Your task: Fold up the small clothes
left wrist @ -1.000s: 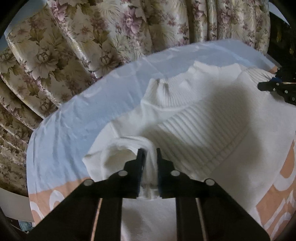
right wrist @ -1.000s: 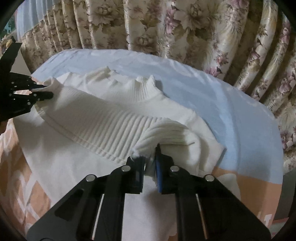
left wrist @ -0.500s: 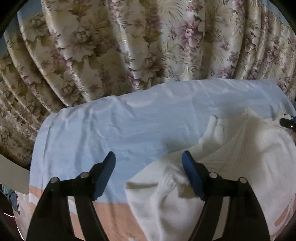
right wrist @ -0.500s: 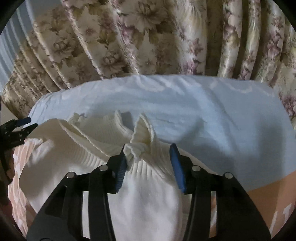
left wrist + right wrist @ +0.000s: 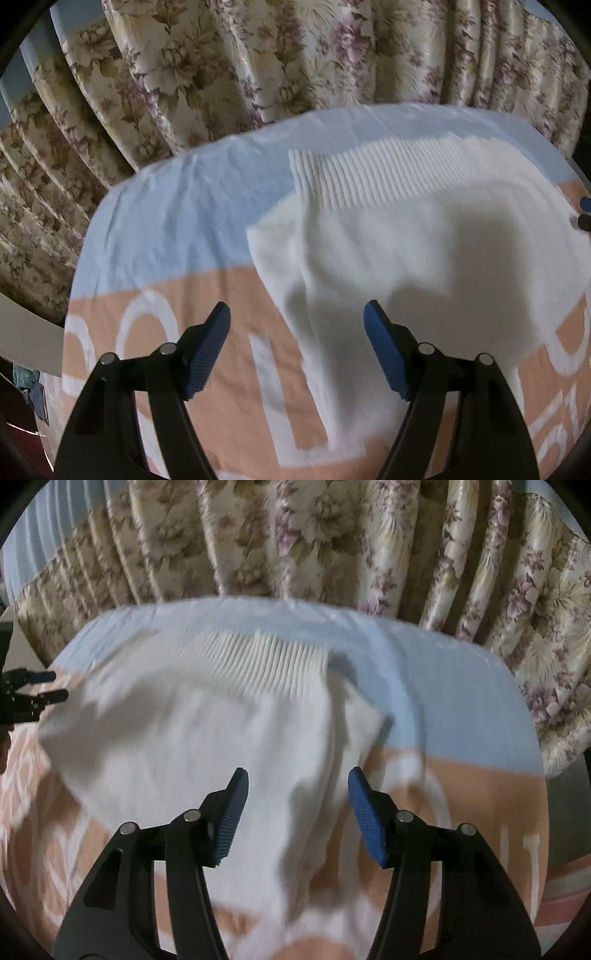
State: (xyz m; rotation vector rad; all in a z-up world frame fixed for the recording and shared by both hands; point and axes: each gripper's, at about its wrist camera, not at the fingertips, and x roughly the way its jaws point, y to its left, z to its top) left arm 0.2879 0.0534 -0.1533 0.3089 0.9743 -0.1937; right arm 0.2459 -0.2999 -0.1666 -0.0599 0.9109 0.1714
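A white knit sweater point(image 5: 424, 236) lies flat on the bed, its ribbed band point(image 5: 369, 173) at the far side. My left gripper point(image 5: 297, 321) is open and empty over the sweater's near left edge. My right gripper point(image 5: 294, 786) is open and empty above the sweater point(image 5: 192, 738), near its right edge. The left gripper also shows at the left edge of the right wrist view point(image 5: 40, 686). The right gripper's tips peek in at the right edge of the left wrist view point(image 5: 585, 212).
The sweater rests on a bedsheet point(image 5: 177, 221), pale blue at the far side and peach with white letters near me. Floral curtains point(image 5: 258, 62) hang just behind the bed. The bed's edges fall away at the left point(image 5: 70, 291) and at the right point(image 5: 546, 775).
Both grippers let go of the sleeves, opened wide and pulled back toward me. The sweater now lies folded flat with the ribbed band on top at the far side.
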